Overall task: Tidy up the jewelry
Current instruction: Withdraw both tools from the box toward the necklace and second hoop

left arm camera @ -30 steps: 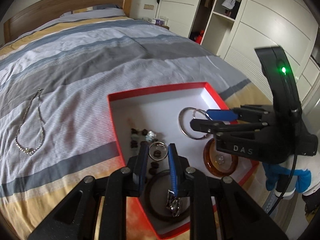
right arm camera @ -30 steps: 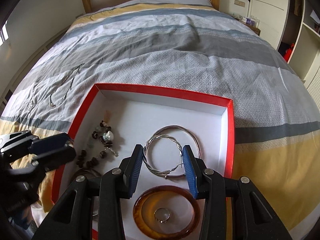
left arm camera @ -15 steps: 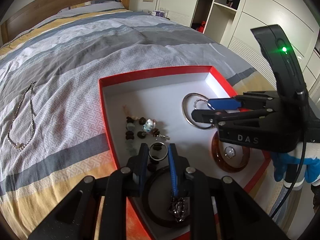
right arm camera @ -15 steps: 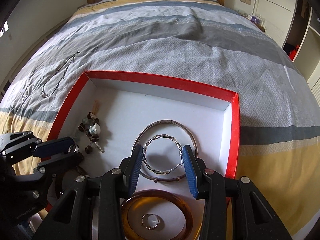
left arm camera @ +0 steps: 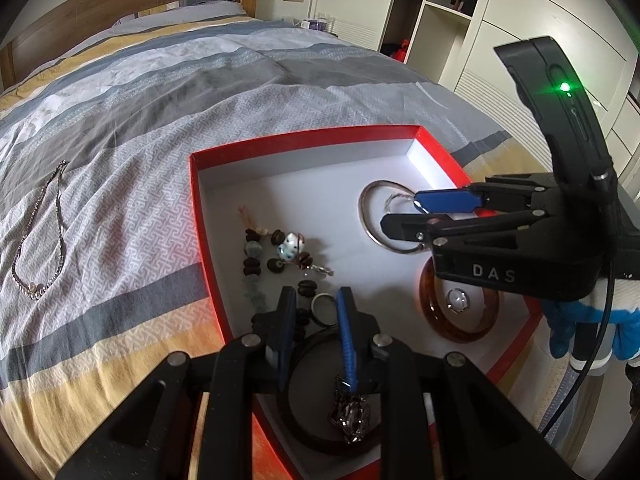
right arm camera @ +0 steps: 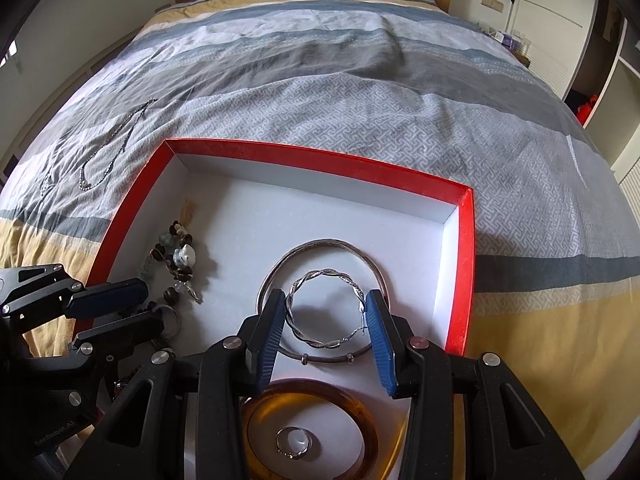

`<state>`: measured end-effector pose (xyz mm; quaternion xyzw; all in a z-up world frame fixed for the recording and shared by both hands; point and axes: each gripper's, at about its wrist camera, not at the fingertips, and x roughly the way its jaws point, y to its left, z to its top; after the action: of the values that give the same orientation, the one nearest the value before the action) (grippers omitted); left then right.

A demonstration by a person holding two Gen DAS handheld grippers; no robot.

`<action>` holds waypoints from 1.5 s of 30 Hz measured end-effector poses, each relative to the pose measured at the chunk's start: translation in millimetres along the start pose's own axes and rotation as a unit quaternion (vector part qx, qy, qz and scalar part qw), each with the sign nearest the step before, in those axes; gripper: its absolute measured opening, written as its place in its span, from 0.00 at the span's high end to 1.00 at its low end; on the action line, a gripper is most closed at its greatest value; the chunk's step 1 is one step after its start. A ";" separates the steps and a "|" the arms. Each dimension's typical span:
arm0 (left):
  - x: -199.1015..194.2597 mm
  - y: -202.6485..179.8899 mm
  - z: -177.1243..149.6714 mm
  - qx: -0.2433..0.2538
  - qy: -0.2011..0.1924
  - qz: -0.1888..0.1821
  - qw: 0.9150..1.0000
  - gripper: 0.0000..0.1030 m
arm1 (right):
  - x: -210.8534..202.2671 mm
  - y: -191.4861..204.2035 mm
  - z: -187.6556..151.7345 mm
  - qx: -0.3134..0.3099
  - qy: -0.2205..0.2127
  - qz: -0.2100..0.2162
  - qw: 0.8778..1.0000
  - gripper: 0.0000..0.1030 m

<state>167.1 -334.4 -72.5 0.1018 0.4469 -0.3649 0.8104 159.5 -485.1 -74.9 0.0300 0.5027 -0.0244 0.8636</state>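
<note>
Shallow red box (right arm camera: pixel 464 264) with a white floor, resting on a striped grey, white and yellow bed cover (right arm camera: pixel 360 92), seen through both wrist cameras. In the right wrist view, the right gripper (right arm camera: pixel 326 316) occupies the lower centre of the frame; its blue-padded jaws stand apart on either side of a twisted silver hoop (right arm camera: pixel 320 308), which lies flat on the box floor inside a larger plain silver bangle (right arm camera: pixel 276 272), and the pads appear just clear of the hoop rather than pressing on it. Directly below, at the bottom centre, an amber bangle (right arm camera: pixel 368 432) encloses a small silver ring (right arm camera: pixel 294 444). At the centre left of the box floor lies a beaded bracelet (right arm camera: pixel 180 256) of dark and pale beads with a white figure bead. In the left wrist view, the left gripper (left arm camera: pixel 316 314) fills the lower centre; its jaws are narrowly apart around a small silver band ring (left arm camera: pixel 323 309) on the box floor, though contact with the pads cannot be made out. Beneath this gripper, at the bottom centre, a dark bangle (left arm camera: pixel 296 412) lies with a crumpled metallic piece (left arm camera: pixel 350 416) inside it. Outside the box, a silver chain necklace (left arm camera: pixel 40 232) lies looped on the cover at the left edge of the left wrist view. A wooden headboard (left arm camera: pixel 120 12) crosses the upper left, and white wardrobes (left arm camera: pixel 520 20) stand at the upper right.
</note>
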 end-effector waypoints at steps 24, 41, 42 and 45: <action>-129.7 -2.9 -26.4 -0.044 -0.062 0.000 0.997 0.77 | -121.5 8.6 -29.1 0.037 -0.062 -0.015 0.997 0.57; -266.8 18.9 -123.9 -0.100 -0.109 0.066 0.987 0.55 | -233.4 51.4 -118.0 0.069 -0.118 0.001 0.991 0.44; -275.7 23.1 -132.4 -0.108 -0.113 0.072 0.985 0.55 | -238.8 55.3 -121.1 0.070 -0.122 0.004 0.990 0.44; -295.3 32.5 -149.8 -0.126 -0.124 0.086 0.980 0.55 | -252.6 67.0 -127.9 0.064 -0.133 0.010 0.989 0.44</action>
<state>-6.8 -89.9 71.3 -0.0092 0.3746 -0.2442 0.8944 -71.1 -405.6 83.6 0.0867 0.3803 -0.0515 0.9194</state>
